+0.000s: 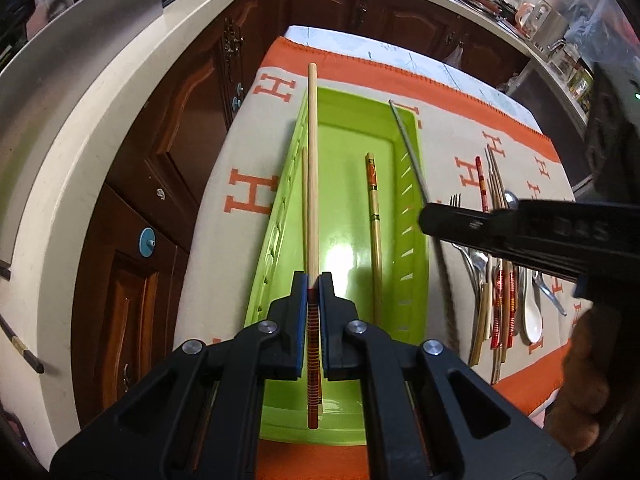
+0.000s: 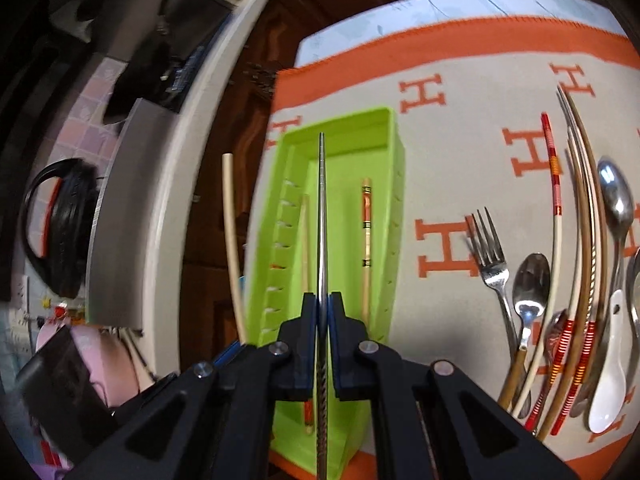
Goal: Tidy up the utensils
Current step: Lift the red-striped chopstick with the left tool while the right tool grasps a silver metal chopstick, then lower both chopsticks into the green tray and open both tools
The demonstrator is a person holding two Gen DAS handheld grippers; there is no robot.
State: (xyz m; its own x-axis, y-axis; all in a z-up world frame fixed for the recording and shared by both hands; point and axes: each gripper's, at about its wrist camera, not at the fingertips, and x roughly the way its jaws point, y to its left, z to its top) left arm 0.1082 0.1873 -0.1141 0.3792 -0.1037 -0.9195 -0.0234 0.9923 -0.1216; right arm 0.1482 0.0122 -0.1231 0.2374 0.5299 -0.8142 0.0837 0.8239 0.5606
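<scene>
Left wrist view: left gripper fingers clamp a light, stiff wooden chopstick near its banded end; right gripper fingers pinch a slick steel chopstick over the green tray

Green tray ahead of both jaws, holding two chopsticks. Wooden chopstick clamped in left jaws; metal chopstick clamped in right jaws. Remaining cutlery lies right of the jaws.

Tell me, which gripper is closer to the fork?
Right. The right gripper hangs between the green tray and the fork; the left gripper is over the tray's far side.
</scene>
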